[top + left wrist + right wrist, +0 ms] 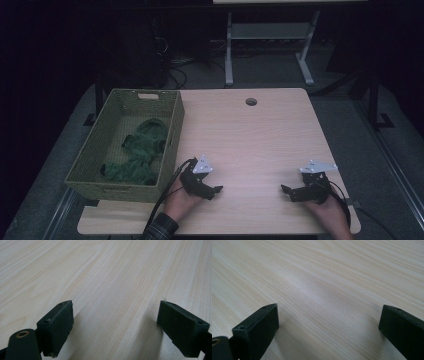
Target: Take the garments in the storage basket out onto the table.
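A basket (170, 145) stands at the table's (260, 140) left edge, a green cloth (140, 152) heaped inside. Just right of it the left gripper (216, 190) – jaws apart, empty. Well right, the right gripper (286, 190) – likewise apart.

A light wooden table (260, 135) stood in a dark room, with a round hole (251, 102) near its far edge. A second desk's pale metal frame (270, 45) stood on the floor beyond the far edge, with a tangle of cables (175, 67) to its left. A grey mat (350, 125) lay under the table, spreading out past its right side.
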`<action>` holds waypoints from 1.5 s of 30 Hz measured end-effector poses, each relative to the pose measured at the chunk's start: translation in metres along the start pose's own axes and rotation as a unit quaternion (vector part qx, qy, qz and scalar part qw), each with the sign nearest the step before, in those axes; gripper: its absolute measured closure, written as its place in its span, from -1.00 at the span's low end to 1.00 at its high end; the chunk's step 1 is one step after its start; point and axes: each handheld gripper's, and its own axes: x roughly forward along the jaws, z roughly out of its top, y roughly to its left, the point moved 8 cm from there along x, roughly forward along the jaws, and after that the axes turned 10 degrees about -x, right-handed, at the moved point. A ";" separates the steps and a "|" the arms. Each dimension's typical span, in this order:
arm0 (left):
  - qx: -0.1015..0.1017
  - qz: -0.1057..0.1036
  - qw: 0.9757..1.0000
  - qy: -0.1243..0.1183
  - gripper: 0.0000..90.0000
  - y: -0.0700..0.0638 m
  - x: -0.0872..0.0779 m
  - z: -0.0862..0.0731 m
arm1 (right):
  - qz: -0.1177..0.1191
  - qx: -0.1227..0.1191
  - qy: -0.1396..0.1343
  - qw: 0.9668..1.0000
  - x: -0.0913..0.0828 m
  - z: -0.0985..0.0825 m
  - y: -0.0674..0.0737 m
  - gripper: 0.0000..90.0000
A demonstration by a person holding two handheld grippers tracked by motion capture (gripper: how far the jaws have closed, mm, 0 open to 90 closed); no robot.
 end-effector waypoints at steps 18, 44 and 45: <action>-0.002 0.000 1.000 0.001 -0.69 0.004 -0.001 0.001 | 0.000 0.000 0.000 1.000 0.000 0.000 0.000 -0.95; -0.009 -0.034 0.999 -0.013 -0.67 -0.002 -0.016 0.018 | 0.000 0.000 0.001 1.000 0.000 0.000 0.000 -0.95; -0.007 -0.034 0.999 -0.013 -0.67 -0.002 -0.016 0.018 | 0.000 0.001 0.001 1.000 0.000 0.000 0.000 -0.95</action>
